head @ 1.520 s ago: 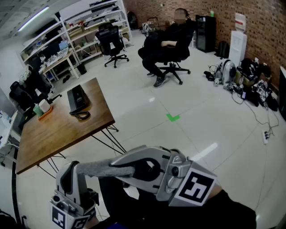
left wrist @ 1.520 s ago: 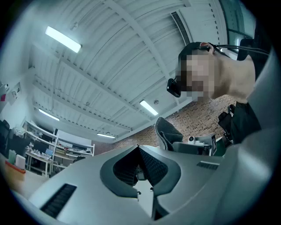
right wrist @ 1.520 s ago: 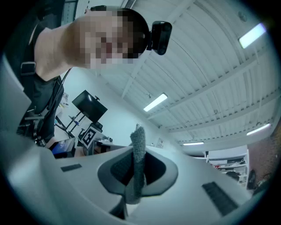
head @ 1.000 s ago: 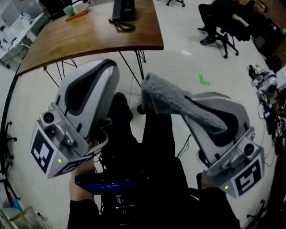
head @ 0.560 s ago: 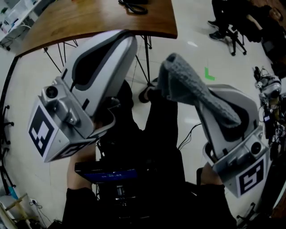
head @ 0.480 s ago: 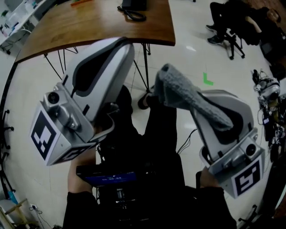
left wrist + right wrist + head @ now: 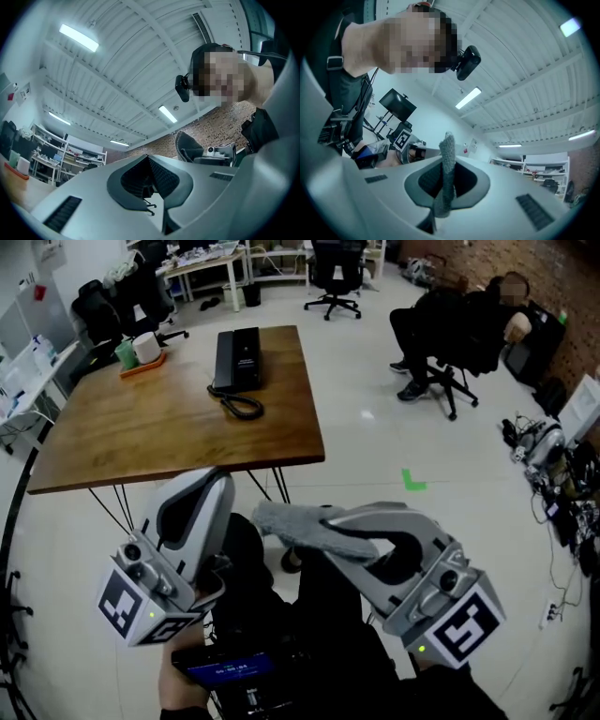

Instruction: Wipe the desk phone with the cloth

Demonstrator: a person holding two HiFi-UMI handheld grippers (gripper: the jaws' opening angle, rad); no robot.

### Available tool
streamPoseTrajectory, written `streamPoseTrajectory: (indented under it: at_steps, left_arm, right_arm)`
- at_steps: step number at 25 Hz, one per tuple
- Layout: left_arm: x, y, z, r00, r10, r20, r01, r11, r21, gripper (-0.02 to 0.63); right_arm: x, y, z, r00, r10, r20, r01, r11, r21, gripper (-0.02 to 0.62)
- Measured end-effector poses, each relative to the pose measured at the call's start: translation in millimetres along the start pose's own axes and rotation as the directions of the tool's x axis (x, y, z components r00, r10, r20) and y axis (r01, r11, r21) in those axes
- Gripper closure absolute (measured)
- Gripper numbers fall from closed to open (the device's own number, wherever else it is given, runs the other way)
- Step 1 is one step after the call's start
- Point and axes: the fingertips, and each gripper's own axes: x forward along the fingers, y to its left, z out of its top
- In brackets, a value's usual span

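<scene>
The wooden desk point(image 7: 141, 437) filled the upper left of my head view, and a seated person point(image 7: 459, 329) was well off to its right. Both grippers hung low, near my body and short of the desk. The right gripper point(image 7: 330, 519) had its jaws clamped on the grey cloth point(image 7: 292, 523), whose free end stuck out past the tips toward the left gripper point(image 7: 217, 486). The left gripper's jaws were pressed together with nothing between them. The black desk phone point(image 7: 236, 357) lay on the desk's far side, well apart from the cloth.
</scene>
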Motion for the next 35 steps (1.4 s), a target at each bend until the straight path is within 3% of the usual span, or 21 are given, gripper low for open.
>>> streamPoseTrajectory:
  at_steps: [4,8,12,17,26,31,35]
  left_arm:
    - [-3,29,5,1.000,0.028,0.000,-0.028,1.000,-0.001,0.615]
    - [-6,89,-2,0.997,0.077,0.012,-0.077,0.997,0.018,0.615]
    - [2,114,4,0.993,0.104,0.060,-0.109,0.990,0.094,0.615]
    - [12,147,-2,0.992,0.109,0.063,-0.116,0.987,0.113,0.615]
    - [30,230,-47,0.992,0.123,0.004,-0.123,0.992,0.007,0.615]
    - [30,269,-65,0.986,0.166,-0.006,-0.166,0.986,-0.027,0.615]
    - [31,312,-85,0.980,0.187,-0.064,-0.189,0.981,-0.035,0.615]
  right_arm:
    - [30,-13,-3,0.999,0.024,0.030,-0.024,1.000,-0.018,0.571]
    - [74,-36,-42,0.997,0.062,0.038,-0.062,0.998,-0.007,0.571]
    - [77,-38,-58,0.996,0.090,-0.001,-0.090,0.996,0.000,0.571]
    - [83,-43,-70,0.994,0.105,-0.028,-0.105,0.994,-0.005,0.571]
    - [137,-108,-152,0.987,0.107,-0.116,-0.104,0.994,0.033,0.571]
    - [151,-126,-172,0.983,0.102,-0.150,-0.093,0.993,0.066,0.571]
    - [174,-133,-187,0.979,0.129,-0.160,-0.122,0.991,0.050,0.571]
